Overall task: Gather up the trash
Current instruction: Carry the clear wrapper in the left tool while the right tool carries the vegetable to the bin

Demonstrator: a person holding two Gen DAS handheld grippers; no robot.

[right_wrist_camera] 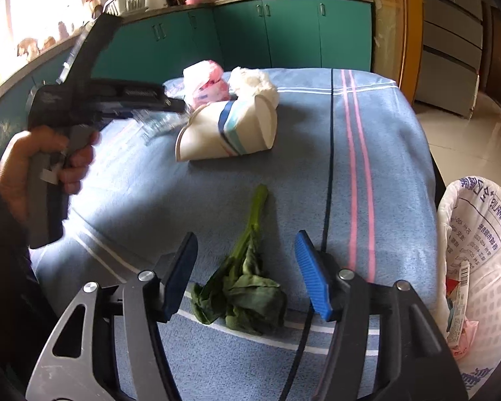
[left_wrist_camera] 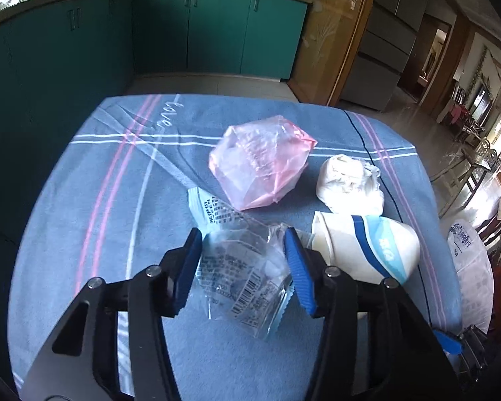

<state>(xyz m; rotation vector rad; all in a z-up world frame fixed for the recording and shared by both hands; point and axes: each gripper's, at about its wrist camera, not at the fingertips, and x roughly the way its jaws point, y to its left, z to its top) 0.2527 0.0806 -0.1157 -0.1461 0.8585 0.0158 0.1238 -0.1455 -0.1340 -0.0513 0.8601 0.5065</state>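
Trash lies on a blue striped cloth [left_wrist_camera: 93, 180] covering the bench. The left claw [left_wrist_camera: 242, 250] stands apart around a clear printed wrapper [left_wrist_camera: 240, 267], its pads beside it without clamping. A tipped paper cup [left_wrist_camera: 364, 247] lies just right of it, with a pink bag [left_wrist_camera: 260, 163] and a white wad [left_wrist_camera: 350, 183] behind. The right claw [right_wrist_camera: 247, 257] is spread above a wilted green leaf [right_wrist_camera: 243, 287]. A lined white basket [right_wrist_camera: 477, 267] stands at the bench's right edge.
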